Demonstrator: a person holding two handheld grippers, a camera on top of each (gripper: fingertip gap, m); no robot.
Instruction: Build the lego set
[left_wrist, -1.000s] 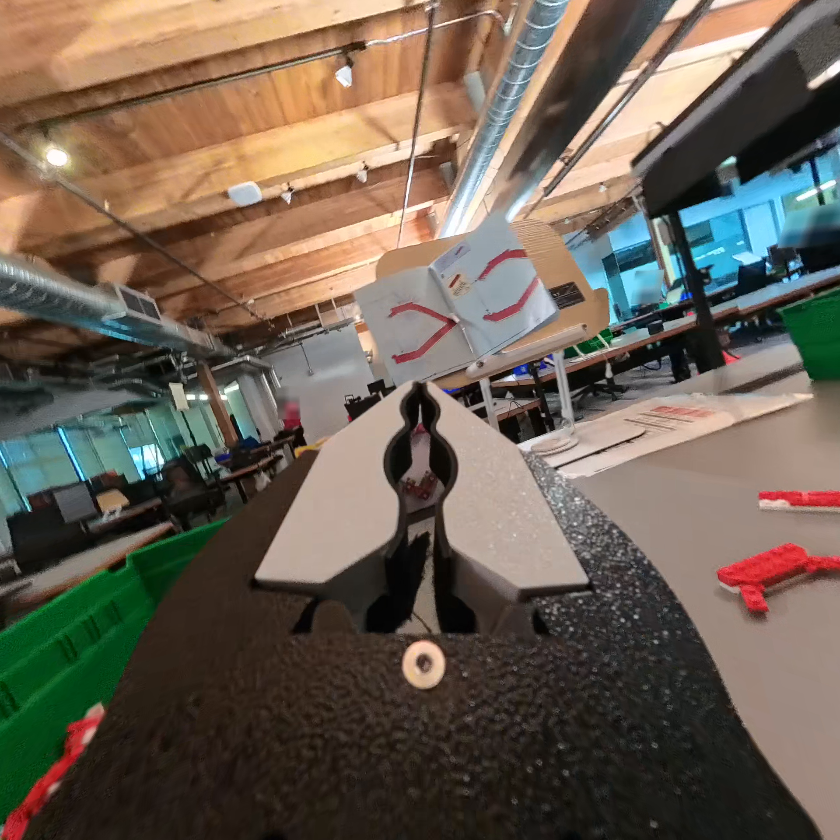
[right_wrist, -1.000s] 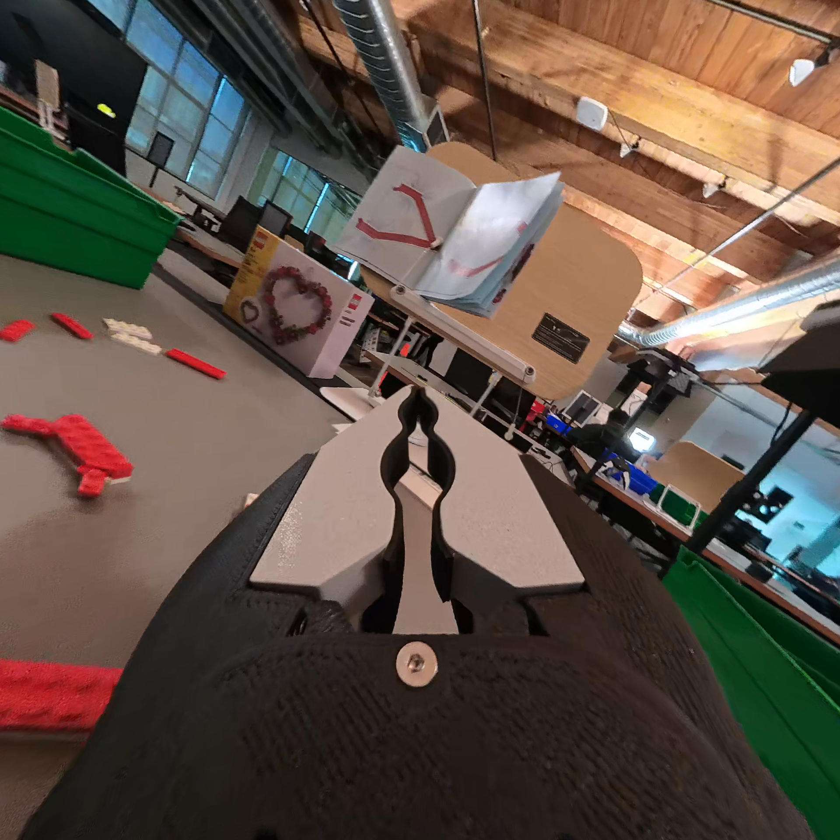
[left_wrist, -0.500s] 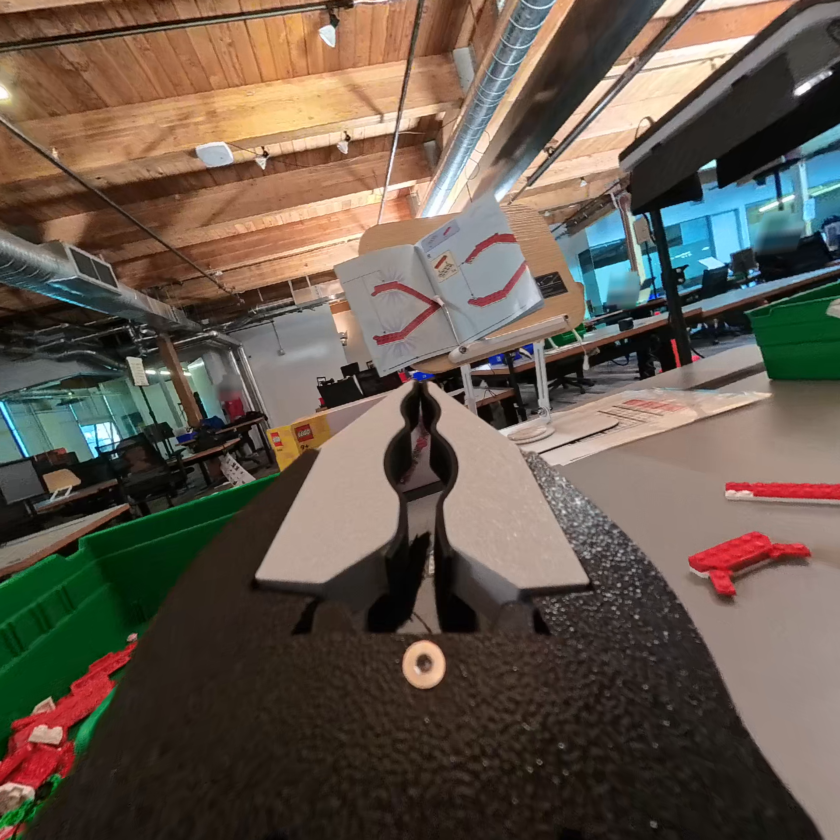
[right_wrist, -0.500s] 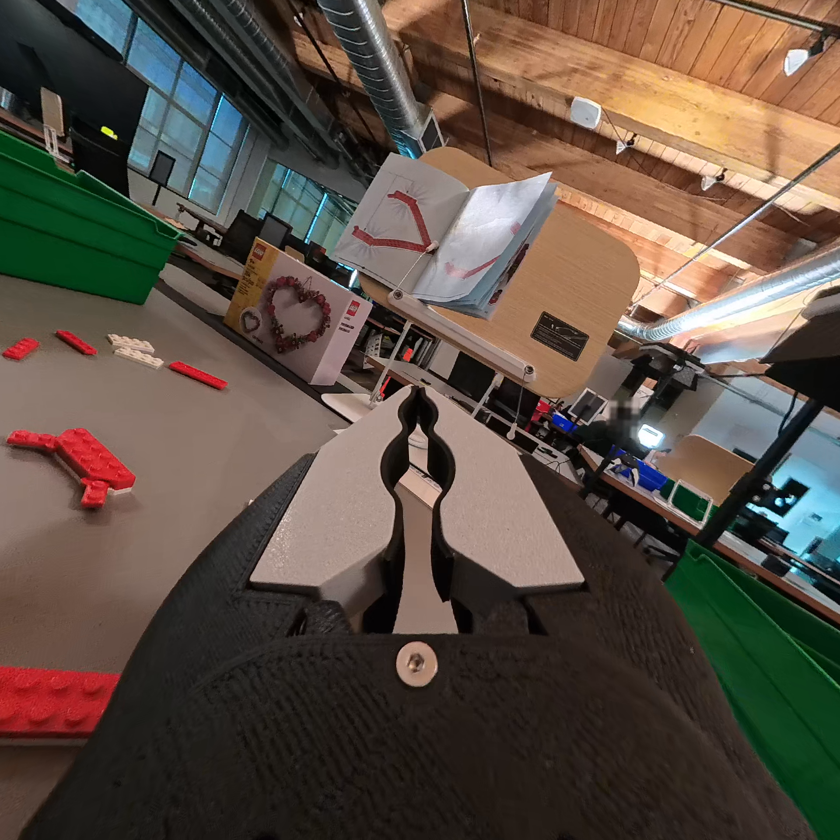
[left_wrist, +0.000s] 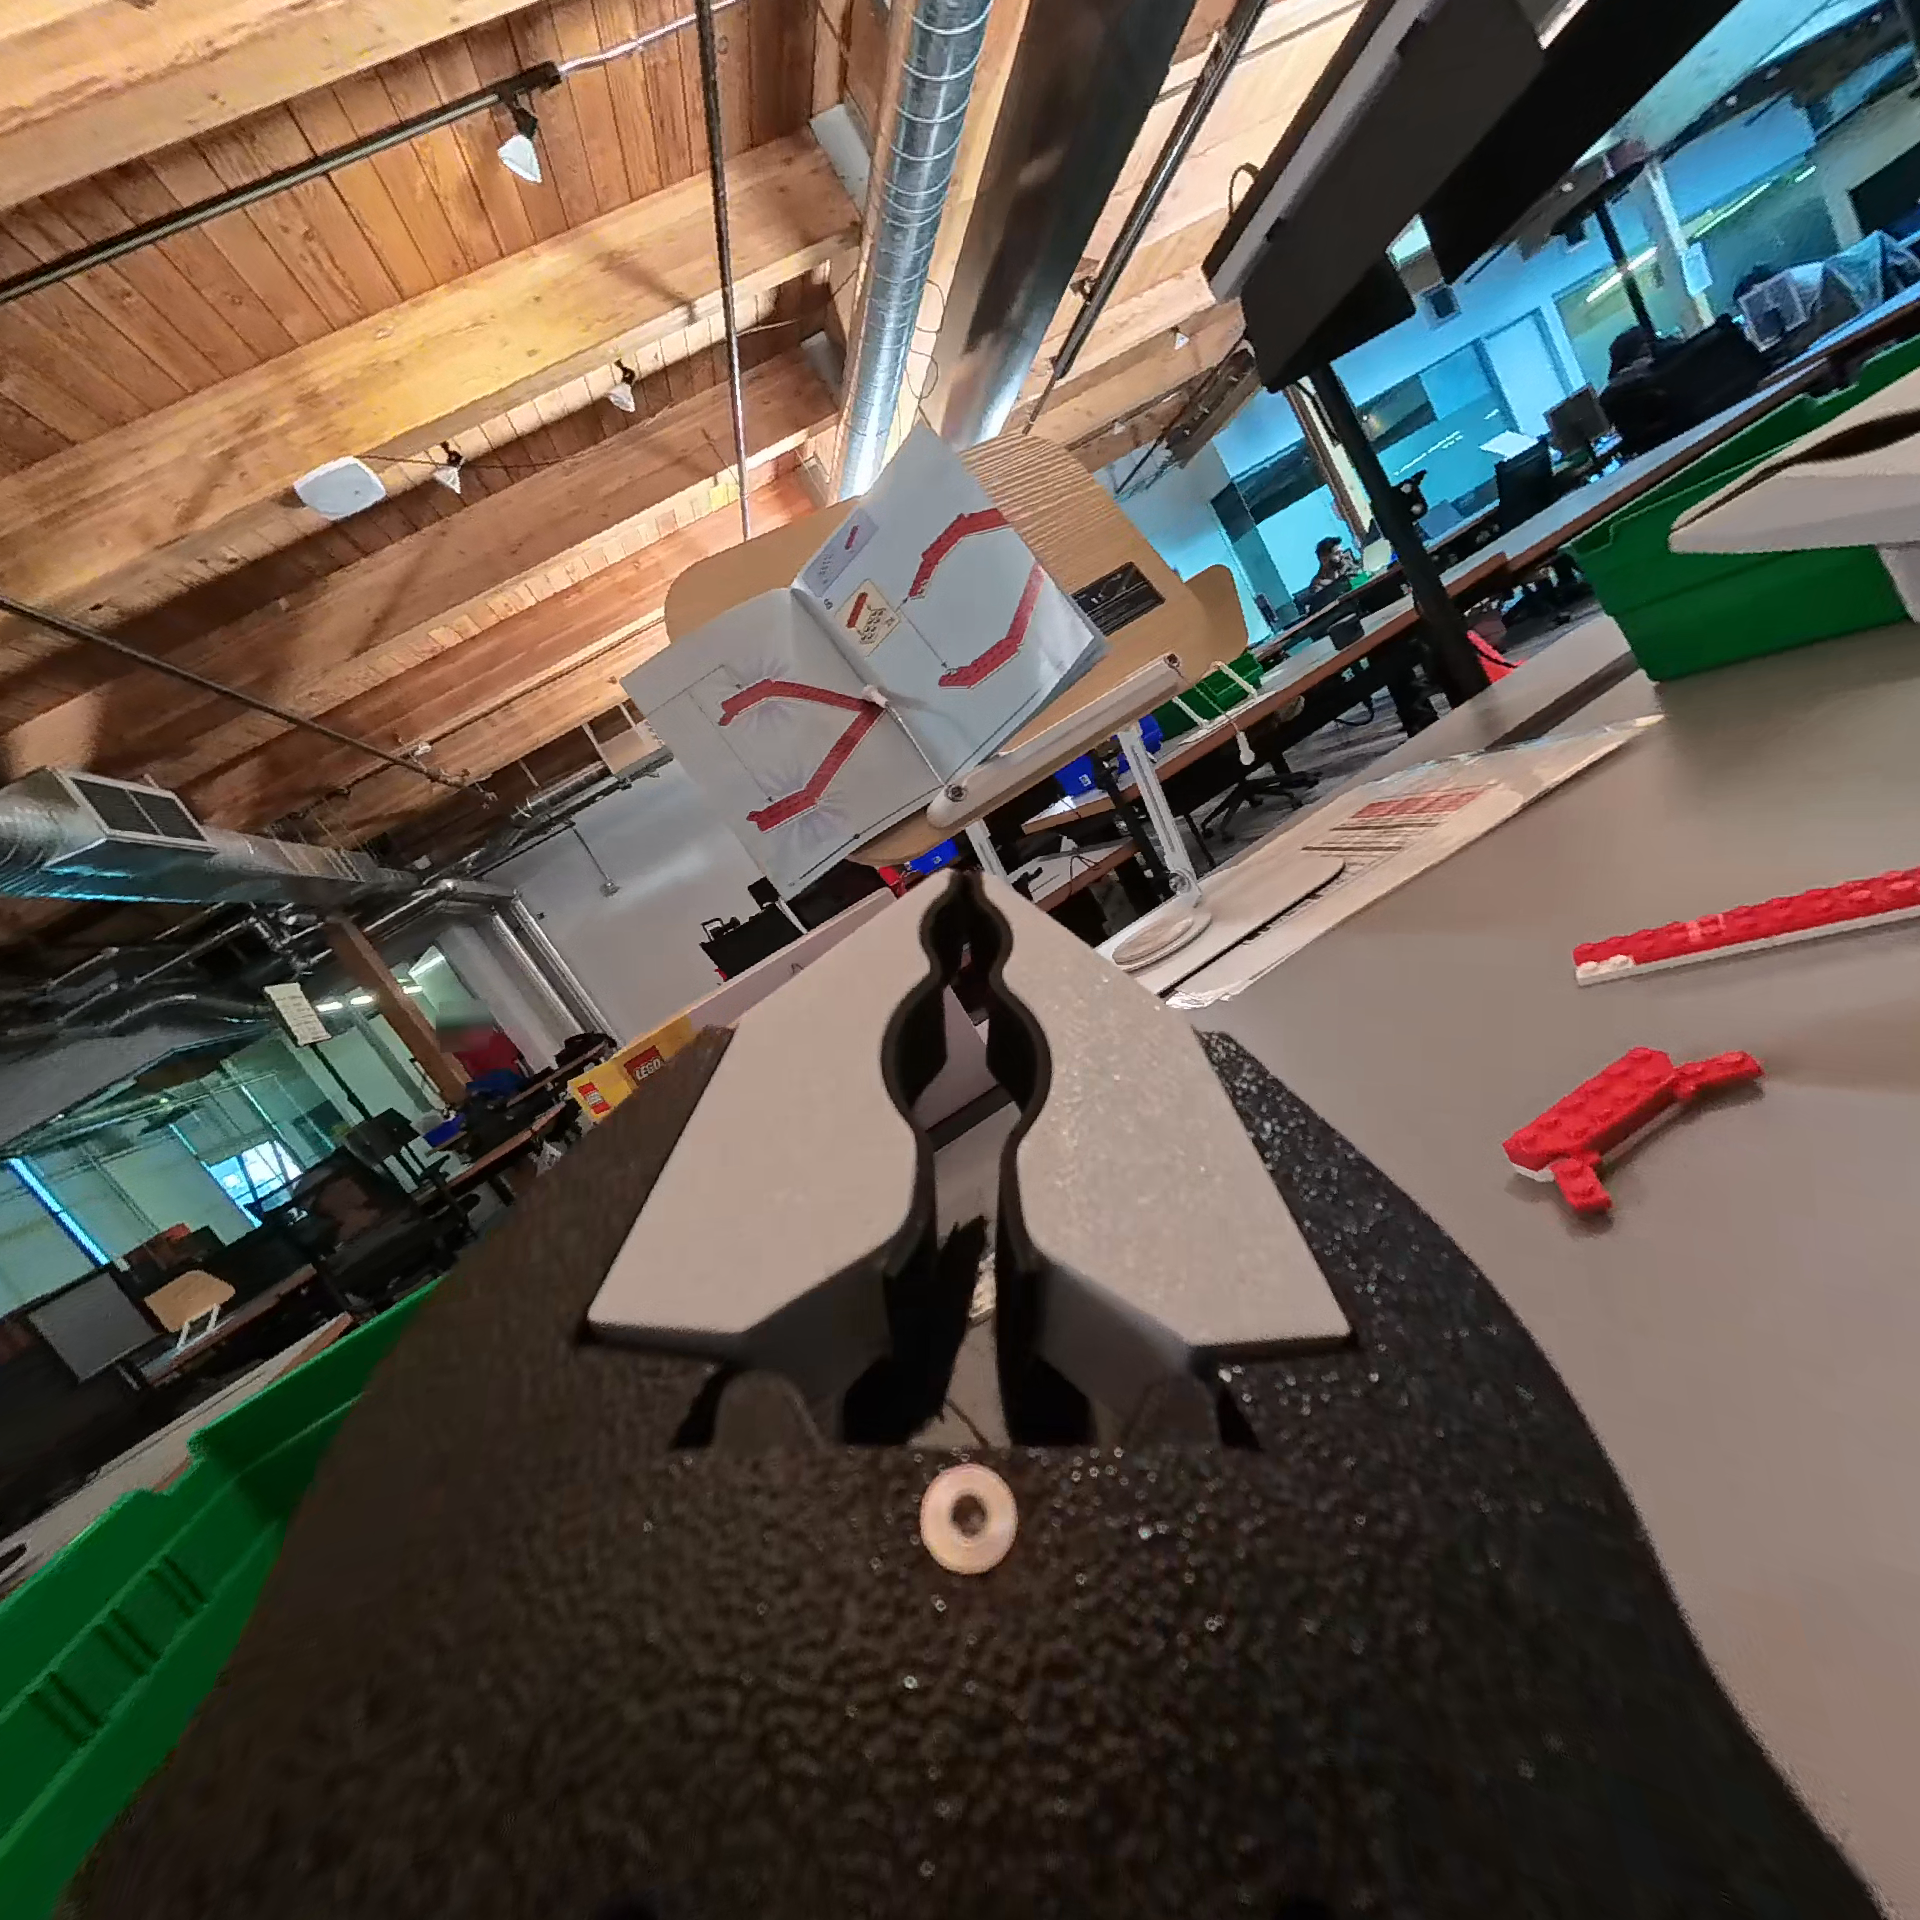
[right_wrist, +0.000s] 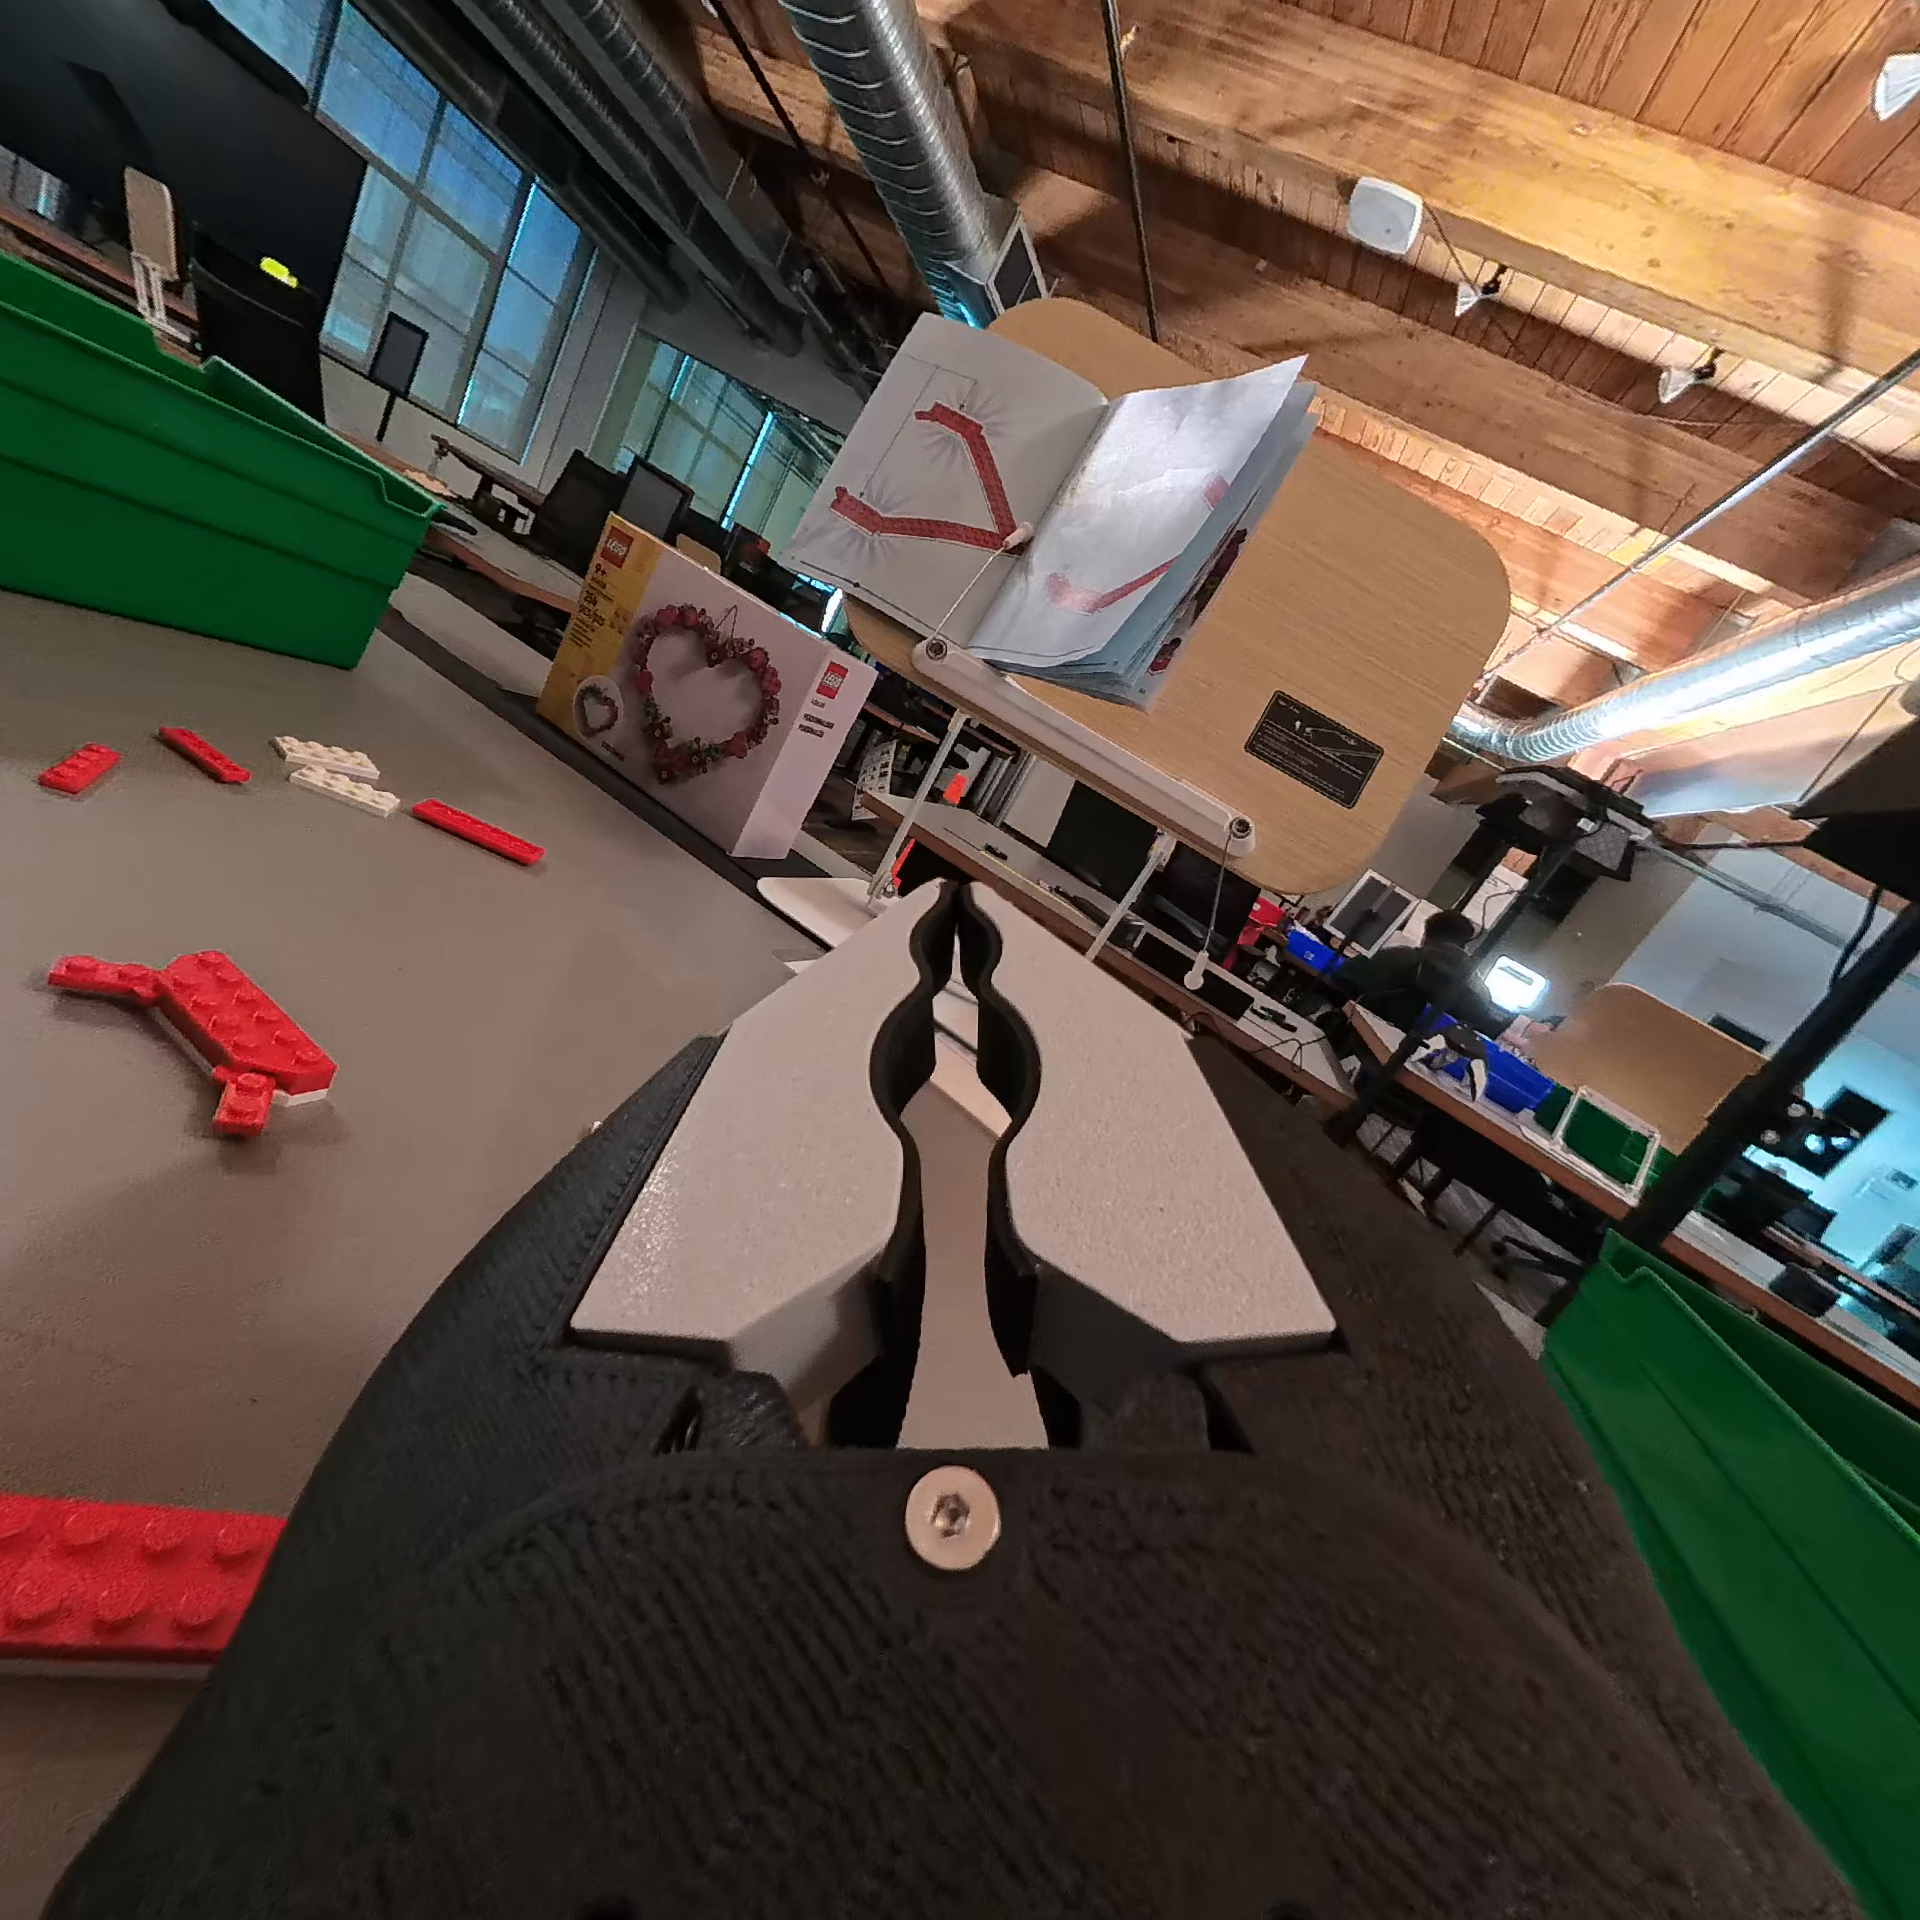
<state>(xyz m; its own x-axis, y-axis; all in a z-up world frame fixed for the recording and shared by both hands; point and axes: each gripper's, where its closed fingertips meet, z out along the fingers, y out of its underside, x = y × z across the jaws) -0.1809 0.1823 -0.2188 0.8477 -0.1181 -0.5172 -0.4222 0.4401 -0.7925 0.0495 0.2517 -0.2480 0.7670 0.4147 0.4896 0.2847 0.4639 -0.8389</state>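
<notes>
Lego assembly (right_wrist: 213, 1023): a red angled piece of studded plates with a white layer under it, lying flat on the matte grey table (right_wrist: 436, 997), apart from both grippers (also showing in the left view (left_wrist: 1621, 1112)).
Loose plates (right_wrist: 332, 774): thin red and white ones, lying farther back in a loose row.
Long red strip (left_wrist: 1745, 925): resting flat, white under one end.
Left gripper (left_wrist: 968, 896): grey fingers are closing together, holding nothing.
Right gripper (right_wrist: 954, 902): the same, tips are meeting, empty.
Manual (right_wrist: 1039, 520): standing open on a wooden stand.
Green bins (right_wrist: 187, 488): smooth plastic; the contents are hidden.
</notes>
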